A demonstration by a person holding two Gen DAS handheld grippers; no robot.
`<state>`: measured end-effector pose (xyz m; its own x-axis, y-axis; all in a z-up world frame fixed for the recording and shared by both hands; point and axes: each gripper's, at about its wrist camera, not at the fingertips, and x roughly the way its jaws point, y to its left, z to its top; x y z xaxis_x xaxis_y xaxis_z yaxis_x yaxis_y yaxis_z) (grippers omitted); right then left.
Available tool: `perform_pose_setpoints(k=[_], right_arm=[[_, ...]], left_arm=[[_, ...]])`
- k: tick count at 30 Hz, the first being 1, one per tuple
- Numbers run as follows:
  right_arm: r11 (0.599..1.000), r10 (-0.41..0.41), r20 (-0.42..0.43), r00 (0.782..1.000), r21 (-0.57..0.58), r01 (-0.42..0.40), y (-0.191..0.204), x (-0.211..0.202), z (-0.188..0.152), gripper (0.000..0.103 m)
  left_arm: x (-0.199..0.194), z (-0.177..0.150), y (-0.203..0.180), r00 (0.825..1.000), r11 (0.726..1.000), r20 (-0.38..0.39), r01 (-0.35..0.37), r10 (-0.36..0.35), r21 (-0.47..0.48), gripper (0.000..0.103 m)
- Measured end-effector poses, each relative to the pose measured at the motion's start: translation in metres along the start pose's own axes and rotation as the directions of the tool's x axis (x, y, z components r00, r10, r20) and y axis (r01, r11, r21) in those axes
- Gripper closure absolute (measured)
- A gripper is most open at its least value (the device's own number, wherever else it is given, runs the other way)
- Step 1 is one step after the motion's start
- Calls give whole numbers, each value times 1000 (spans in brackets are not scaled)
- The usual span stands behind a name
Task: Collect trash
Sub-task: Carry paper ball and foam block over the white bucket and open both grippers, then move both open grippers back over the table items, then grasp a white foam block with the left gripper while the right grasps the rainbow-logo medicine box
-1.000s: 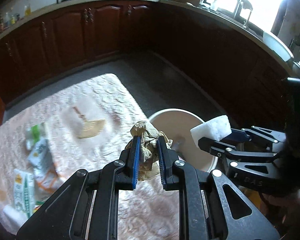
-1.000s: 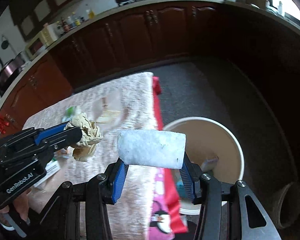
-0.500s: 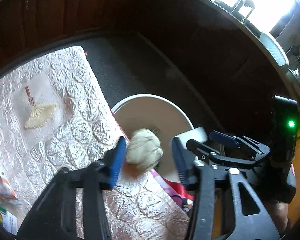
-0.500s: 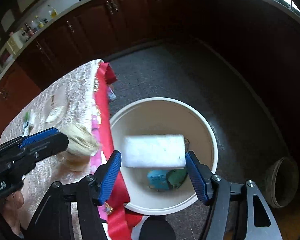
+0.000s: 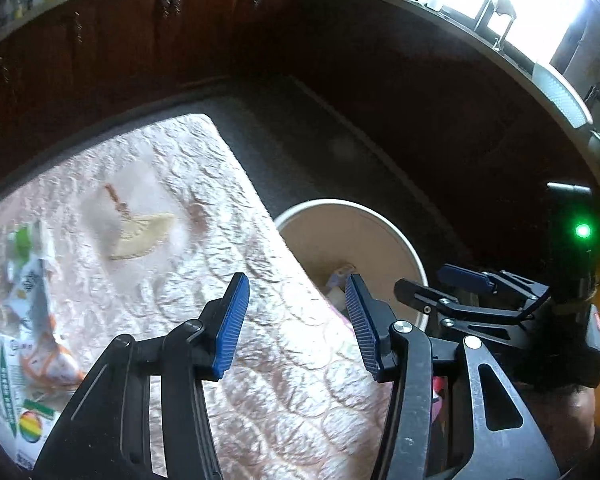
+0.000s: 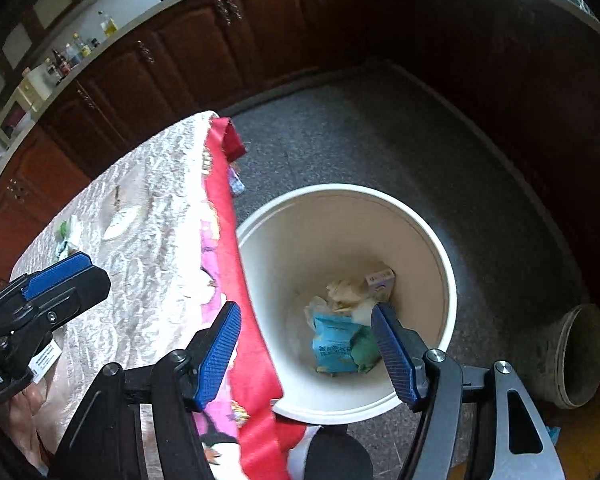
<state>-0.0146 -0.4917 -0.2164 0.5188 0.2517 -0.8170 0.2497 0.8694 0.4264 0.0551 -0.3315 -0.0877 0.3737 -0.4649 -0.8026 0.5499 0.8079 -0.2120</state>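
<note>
Left wrist view: the left hand-held gripper hangs over the bench edge, its blue pads spread with nothing between them; its jaws have just been opening. Past the edge, a white bin stands on the grey floor. Wrappers lie on the bench at the left, near a tan scrap. The right hand-held gripper reaches in from the right above the bin.

Right wrist view: the right hand-held gripper hovers above the bin, jaws wide apart and empty; they too have just been opening. At the bin's bottom lie a blue packet, crumpled paper and a small box, bunched together. A red cloth hangs off the bench edge, just beside the bin. The left hand-held gripper shows at the left, over the bench.
</note>
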Motion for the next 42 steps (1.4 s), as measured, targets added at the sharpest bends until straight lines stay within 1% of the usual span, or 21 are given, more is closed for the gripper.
perform_pose_setpoints(k=[3, 9, 17, 22, 32, 37, 42], right_arm=[[1000, 12, 22, 1000, -13, -12, 10, -7, 1, 38], [998, 31, 55, 998, -49, -28, 34, -20, 4, 38], [993, 73, 90, 993, -101, -64, 73, -34, 4, 37], [985, 109, 92, 990, -141, -96, 102, -34, 4, 36], [960, 176, 86, 981, -233, -152, 159, -37, 1, 36], [948, 198, 76, 977, -269, -172, 186, -36, -4, 36], [937, 213, 69, 975, -297, -183, 205, -36, -7, 36]], left_arm=[[-13, -3, 2, 1000, 1000, 16, -8, 8, -1, 55], [-34, -9, 13, 997, 999, 59, -49, 49, -2, 55], [-69, -20, 33, 984, 992, 122, -126, 127, -14, 55], [-91, -28, 52, 974, 984, 144, -173, 178, -45, 55], [-128, -46, 91, 951, 965, 170, -242, 257, -102, 55], [-139, -57, 116, 946, 955, 164, -256, 280, -151, 55], [-149, -64, 130, 939, 946, 170, -270, 300, -179, 55]])
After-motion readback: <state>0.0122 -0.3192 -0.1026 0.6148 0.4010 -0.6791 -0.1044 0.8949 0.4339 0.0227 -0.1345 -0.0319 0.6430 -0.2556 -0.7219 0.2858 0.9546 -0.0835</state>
